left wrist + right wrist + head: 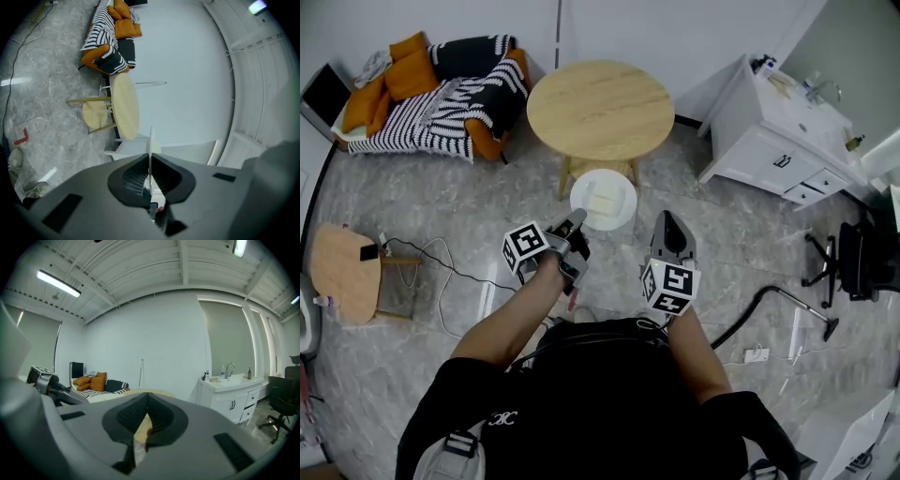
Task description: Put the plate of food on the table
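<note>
A white plate with a pale square piece of food hangs in the air just in front of the round wooden table, over the floor. My left gripper is shut on the plate's near rim. In the left gripper view the plate shows edge-on as a thin white line clamped between the jaws of the left gripper, with the table beyond. My right gripper hovers to the right of the plate, apart from it. In its own view the right gripper is shut and holds nothing.
An orange and striped sofa stands at the back left. A white sink cabinet is at the right, with a black office chair nearer. A small wooden side table and cables lie at the left.
</note>
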A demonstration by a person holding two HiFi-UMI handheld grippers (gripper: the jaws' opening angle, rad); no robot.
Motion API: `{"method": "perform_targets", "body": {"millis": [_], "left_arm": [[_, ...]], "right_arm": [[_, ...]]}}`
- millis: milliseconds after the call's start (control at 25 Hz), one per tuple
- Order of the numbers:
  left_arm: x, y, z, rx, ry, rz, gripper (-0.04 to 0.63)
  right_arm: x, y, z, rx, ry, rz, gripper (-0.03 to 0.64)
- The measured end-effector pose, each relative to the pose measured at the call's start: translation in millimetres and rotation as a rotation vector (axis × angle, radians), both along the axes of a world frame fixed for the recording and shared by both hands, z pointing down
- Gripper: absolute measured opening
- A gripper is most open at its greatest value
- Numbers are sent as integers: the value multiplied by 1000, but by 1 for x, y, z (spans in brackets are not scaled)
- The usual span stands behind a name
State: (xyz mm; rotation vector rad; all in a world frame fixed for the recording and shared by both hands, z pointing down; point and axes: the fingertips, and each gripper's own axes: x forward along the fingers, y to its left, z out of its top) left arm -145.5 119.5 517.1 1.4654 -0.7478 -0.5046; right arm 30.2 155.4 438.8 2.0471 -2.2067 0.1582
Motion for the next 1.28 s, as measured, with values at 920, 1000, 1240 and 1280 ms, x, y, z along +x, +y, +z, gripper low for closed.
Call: {"method": "perform_targets", "body": {"millis": [920,1000,1240,1280], "left_arm": [[-4,-35,15,18,27,47,21],[-4,-42,24,7,26,44,21],[15,-74,29,-12,24,56,23],[20,-82,28,-11,27,55,23]], "right_arm": [[-14,-21,9,47,6,20,5],[-9,-26,18,39,-1,27,5],[20,-61,22,22,-15,44,5],[24,-69,20,24,-17,43,5]]}}
